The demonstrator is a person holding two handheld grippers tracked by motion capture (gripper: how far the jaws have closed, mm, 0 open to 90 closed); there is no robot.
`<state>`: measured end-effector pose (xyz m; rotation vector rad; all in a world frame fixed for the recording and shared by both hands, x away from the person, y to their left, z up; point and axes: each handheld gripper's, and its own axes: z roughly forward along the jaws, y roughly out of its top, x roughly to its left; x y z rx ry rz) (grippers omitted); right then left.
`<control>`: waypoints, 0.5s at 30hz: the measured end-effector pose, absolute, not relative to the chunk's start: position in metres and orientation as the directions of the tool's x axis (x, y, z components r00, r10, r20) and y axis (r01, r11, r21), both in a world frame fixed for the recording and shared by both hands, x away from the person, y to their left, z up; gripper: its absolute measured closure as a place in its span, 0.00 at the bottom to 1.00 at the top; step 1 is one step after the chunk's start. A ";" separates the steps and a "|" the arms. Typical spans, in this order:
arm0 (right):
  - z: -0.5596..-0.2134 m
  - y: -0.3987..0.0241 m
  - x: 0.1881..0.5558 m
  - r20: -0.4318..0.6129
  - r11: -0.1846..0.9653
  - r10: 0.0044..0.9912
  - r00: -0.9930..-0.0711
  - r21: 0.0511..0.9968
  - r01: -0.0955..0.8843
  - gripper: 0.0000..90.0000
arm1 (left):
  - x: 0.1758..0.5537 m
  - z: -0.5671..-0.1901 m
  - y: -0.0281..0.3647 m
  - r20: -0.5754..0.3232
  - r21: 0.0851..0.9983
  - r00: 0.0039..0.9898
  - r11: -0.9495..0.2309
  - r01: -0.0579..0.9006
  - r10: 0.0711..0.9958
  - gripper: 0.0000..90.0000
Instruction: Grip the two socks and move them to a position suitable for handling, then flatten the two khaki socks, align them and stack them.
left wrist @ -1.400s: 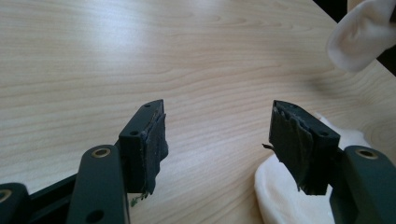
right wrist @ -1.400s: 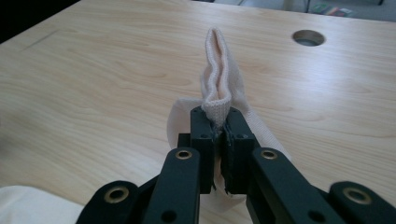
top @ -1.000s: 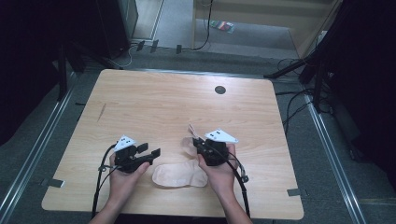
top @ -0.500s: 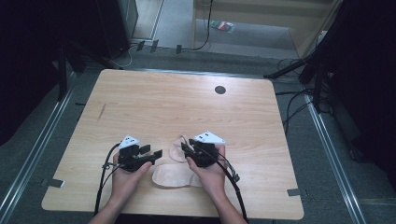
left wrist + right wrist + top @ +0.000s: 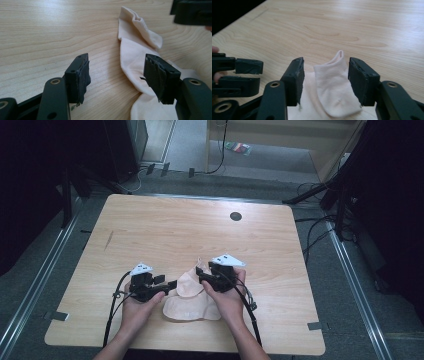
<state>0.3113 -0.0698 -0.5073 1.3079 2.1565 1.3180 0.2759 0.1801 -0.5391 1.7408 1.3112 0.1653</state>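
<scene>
A: Where does the work sit?

B: On the tabletop (image 5: 165, 230), near its front edge, lie my pale socks (image 5: 192, 297), partly overlapped; one cuff points toward the far edge.

A: And your hands?

B: My right gripper (image 5: 325, 82) has just been opening its fingers; they straddle a sock's folded end without pressing it. My left gripper (image 5: 116, 75) stands about half open, holding nothing, one finger over cloth.

A: The step?

B: Probably a fold just released, though overlap is hard to read. Next I'd regrip an edge low.
</scene>
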 end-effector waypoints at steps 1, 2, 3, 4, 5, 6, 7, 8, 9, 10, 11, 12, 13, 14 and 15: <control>-0.508 -0.065 0.312 0.188 0.175 0.821 -0.539 0.816 0.551 0.49 | 0.275 -0.539 0.180 -0.404 0.720 0.417 0.002 0.694 0.815 0.42; -0.509 -0.061 0.314 0.188 0.175 0.824 -0.535 0.813 0.555 0.46 | 0.274 -0.537 0.180 -0.402 0.718 0.418 -0.002 0.696 0.815 0.42; -0.510 -0.057 0.317 0.198 0.173 0.821 -0.535 0.808 0.564 0.41 | 0.273 -0.536 0.179 -0.402 0.722 0.424 -0.004 0.691 0.811 0.43; -0.511 -0.053 0.320 0.202 0.178 0.822 -0.532 0.797 0.577 0.37 | 0.272 -0.534 0.177 -0.392 0.726 0.432 -0.015 0.687 0.812 0.45; -0.513 -0.049 0.322 0.195 0.188 0.831 -0.521 0.783 0.594 0.37 | 0.272 -0.532 0.175 -0.377 0.728 0.435 -0.028 0.685 0.818 0.45; -0.515 -0.046 0.324 0.180 0.202 0.839 -0.514 0.774 0.601 0.38 | 0.272 -0.532 0.173 -0.367 0.727 0.435 -0.038 0.685 0.822 0.46; -0.516 -0.043 0.326 0.159 0.216 0.848 -0.505 0.766 0.605 0.39 | 0.272 -0.532 0.170 -0.360 0.723 0.433 -0.047 0.690 0.826 0.46; -0.518 -0.041 0.327 0.136 0.231 0.857 -0.497 0.761 0.606 0.42 | 0.273 -0.534 0.168 -0.352 0.712 0.427 -0.058 0.700 0.833 0.47; -0.520 -0.039 0.328 0.114 0.246 0.865 -0.489 0.754 0.609 0.47 | 0.273 -0.535 0.167 -0.339 0.704 0.422 -0.071 0.706 0.841 0.47; -0.521 -0.038 0.329 0.100 0.254 0.869 -0.485 0.751 0.609 0.52 | 0.274 -0.537 0.166 -0.337 0.694 0.417 -0.077 0.716 0.844 0.48; -0.522 -0.037 0.329 0.086 0.264 0.871 -0.484 0.749 0.608 0.57 | 0.274 -0.539 0.166 -0.334 0.687 0.415 -0.083 0.722 0.846 0.49; -0.523 -0.038 0.329 0.078 0.271 0.871 -0.485 0.747 0.607 0.62 | 0.274 -0.540 0.165 -0.333 0.682 0.413 -0.085 0.726 0.848 0.50; -0.524 -0.039 0.330 0.072 0.277 0.870 -0.487 0.745 0.606 0.65 | 0.275 -0.541 0.165 -0.333 0.681 0.419 -0.093 0.727 0.845 0.52; -0.524 -0.040 0.329 0.070 0.279 0.869 -0.489 0.747 0.603 0.69 | 0.275 -0.541 0.165 -0.339 0.678 0.424 -0.095 0.729 0.840 0.55; -0.525 -0.041 0.329 0.067 0.281 0.869 -0.490 0.749 0.600 0.74 | 0.275 -0.542 0.165 -0.342 0.678 0.432 -0.099 0.728 0.835 0.60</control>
